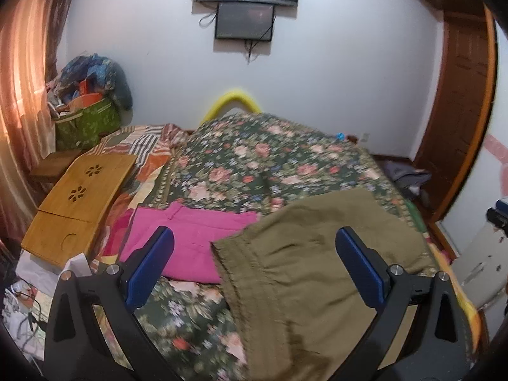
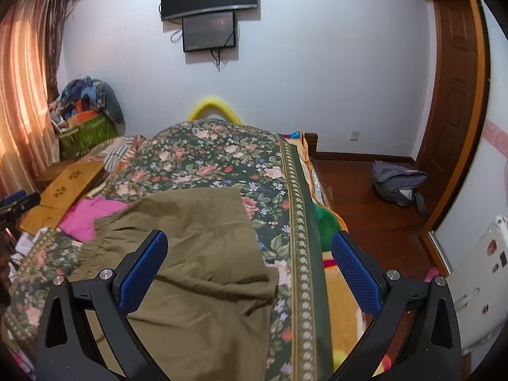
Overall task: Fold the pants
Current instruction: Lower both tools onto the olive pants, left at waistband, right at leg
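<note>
Olive pants (image 1: 320, 273) lie spread on the bed (image 1: 241, 165), touching the pink pants (image 1: 193, 241). Left gripper (image 1: 254, 266) and right gripper (image 2: 249, 266) both gape wide above the olive pants, empty.

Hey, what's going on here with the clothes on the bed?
A person holds a hand-held gripper in each hand over a bed with a floral bedspread. Olive-green pants lie spread on it, a folded pink garment beside them. The left hand-held gripper and the right hand-held gripper are both open and grip nothing, so folding the olive pants hasn't visibly started.
</note>
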The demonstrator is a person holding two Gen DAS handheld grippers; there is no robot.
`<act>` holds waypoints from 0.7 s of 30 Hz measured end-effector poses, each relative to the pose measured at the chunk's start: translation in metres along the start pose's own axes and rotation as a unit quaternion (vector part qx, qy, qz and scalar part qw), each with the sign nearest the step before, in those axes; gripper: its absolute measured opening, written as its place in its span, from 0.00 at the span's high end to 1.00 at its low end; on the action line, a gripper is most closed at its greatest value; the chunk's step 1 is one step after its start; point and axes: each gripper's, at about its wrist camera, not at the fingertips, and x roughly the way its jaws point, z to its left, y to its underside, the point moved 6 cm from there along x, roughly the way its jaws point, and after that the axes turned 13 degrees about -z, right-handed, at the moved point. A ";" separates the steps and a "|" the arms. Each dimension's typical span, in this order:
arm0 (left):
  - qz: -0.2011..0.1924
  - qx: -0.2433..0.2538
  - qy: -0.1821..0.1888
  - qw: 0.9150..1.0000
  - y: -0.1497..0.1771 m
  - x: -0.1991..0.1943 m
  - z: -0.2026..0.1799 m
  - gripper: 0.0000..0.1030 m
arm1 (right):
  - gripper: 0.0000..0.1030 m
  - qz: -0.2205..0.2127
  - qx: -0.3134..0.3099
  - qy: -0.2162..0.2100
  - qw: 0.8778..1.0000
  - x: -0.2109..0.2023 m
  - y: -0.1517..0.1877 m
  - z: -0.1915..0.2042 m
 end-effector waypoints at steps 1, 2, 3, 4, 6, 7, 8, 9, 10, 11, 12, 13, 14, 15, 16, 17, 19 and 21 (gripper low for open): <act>0.006 0.003 -0.006 1.000 0.001 0.011 0.005 0.00 | 0.01 0.004 -0.002 0.000 1.000 0.008 0.000 -0.002; 0.010 0.003 -0.007 1.000 0.002 0.021 0.009 0.00 | 0.01 0.009 -0.006 -0.002 1.000 0.015 -0.001 -0.004; 0.013 0.005 -0.007 1.000 0.003 0.029 0.012 0.00 | 0.01 0.014 -0.012 -0.004 1.000 0.023 -0.002 -0.004; 0.018 0.008 -0.009 1.000 0.004 0.038 0.016 0.00 | 0.01 0.018 -0.023 -0.010 1.000 0.030 -0.004 -0.004; 0.026 0.016 -0.011 0.999 0.006 0.057 0.021 0.00 | 0.01 0.022 -0.048 -0.011 0.999 0.046 -0.006 -0.003; 0.029 0.020 -0.010 0.999 0.008 0.067 0.024 0.00 | 0.01 0.023 -0.056 -0.013 0.998 0.055 -0.008 -0.004; 0.034 0.023 -0.008 0.999 0.011 0.076 0.026 0.00 | 0.01 0.025 -0.063 -0.017 0.998 0.064 -0.008 -0.002; 0.043 0.027 -0.007 0.999 0.014 0.084 0.027 0.00 | 0.01 0.028 -0.066 -0.023 0.997 0.072 -0.008 -0.001; 0.055 0.034 -0.007 0.998 0.019 0.094 0.028 0.00 | 0.01 0.032 -0.065 -0.029 0.997 0.082 -0.008 -0.002; 0.066 0.039 -0.010 0.997 0.024 0.102 0.029 0.00 | 0.01 0.039 -0.066 -0.030 0.997 0.091 -0.008 -0.001; 0.080 0.044 -0.016 0.996 0.030 0.112 0.031 0.00 | 0.01 0.046 -0.070 -0.029 0.996 0.101 -0.007 0.000; 0.091 0.048 -0.023 0.994 0.035 0.120 0.033 0.00 | 0.01 0.050 -0.077 -0.029 0.995 0.111 -0.006 0.002; 0.104 0.053 -0.028 0.993 0.042 0.130 0.034 0.00 | 0.01 0.053 -0.083 -0.032 0.995 0.119 -0.005 0.005; 0.114 0.055 -0.029 0.992 0.049 0.137 0.035 0.00 | 0.01 0.055 -0.090 -0.037 0.994 0.129 -0.004 0.008; 0.125 0.055 -0.030 0.990 0.057 0.147 0.037 0.00 | 0.01 0.060 -0.097 -0.041 0.993 0.139 -0.002 0.011; 0.132 0.055 -0.030 0.989 0.062 0.154 0.039 0.00 | 0.01 0.064 -0.099 -0.049 0.992 0.149 0.001 0.014; 0.153 0.051 -0.023 0.987 0.074 0.168 0.043 0.00 | 0.01 0.076 -0.096 -0.068 0.990 0.166 0.007 0.018; 0.169 0.041 -0.009 0.985 0.087 0.178 0.046 0.05 | 0.02 0.097 -0.094 -0.083 0.987 0.186 0.015 0.023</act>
